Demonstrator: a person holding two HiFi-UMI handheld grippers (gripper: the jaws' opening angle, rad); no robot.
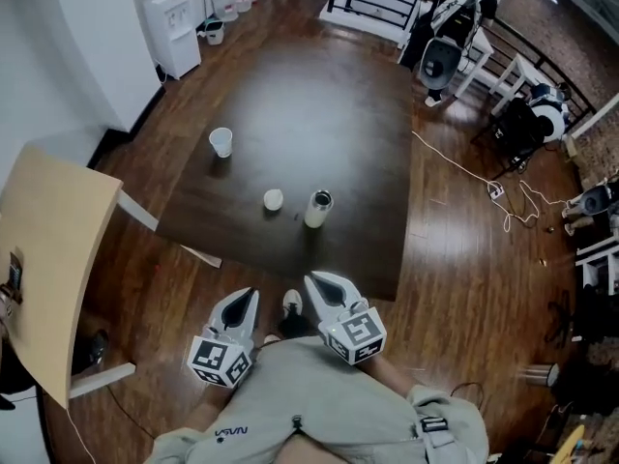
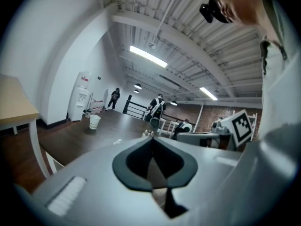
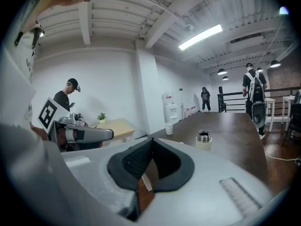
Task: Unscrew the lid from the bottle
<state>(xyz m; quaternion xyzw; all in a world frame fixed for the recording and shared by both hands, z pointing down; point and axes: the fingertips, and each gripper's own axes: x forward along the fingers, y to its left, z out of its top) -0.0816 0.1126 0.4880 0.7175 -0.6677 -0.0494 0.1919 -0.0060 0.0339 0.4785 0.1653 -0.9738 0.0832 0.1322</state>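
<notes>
Okay, both tools sit low and close to the person's body, off the near edge of the surface [image 1: 290, 104], with nothing in either. Left gripper [image 1: 244, 303]: fingers [image 2: 134, 161] pressed together, empty. Right gripper [image 1: 319, 286]: fingers [image 3: 129, 161] also closed tip to tip, empty. Likely reason for that pose: no grip is needed, since the job looks finished (my read, not something shown happening).

Bottle [image 1: 318, 208] stands on the surface well ahead of both sets of fingers, closer to the right ones' line. Its metal mouth is bare and open. Long axis is vertical, mouth pointing straight up, base flat on the surface, no tilt visible.

Lid [image 1: 273, 199] (small white round thing, I take it to be the lid) lies on the surface just beside the bottle, on the left-finger side, not touching it. It is probably set there to be within easy reach, and the bottle needs no support upright. Which way up the lid lies is too small to tell.

Paper cup [image 1: 221, 141] is farther ahead and off to the left of the left fingers, well apart from bottle and lid.

Both grippers point forward toward the bottle with a slight downward slant, side by side and near each other.
</notes>
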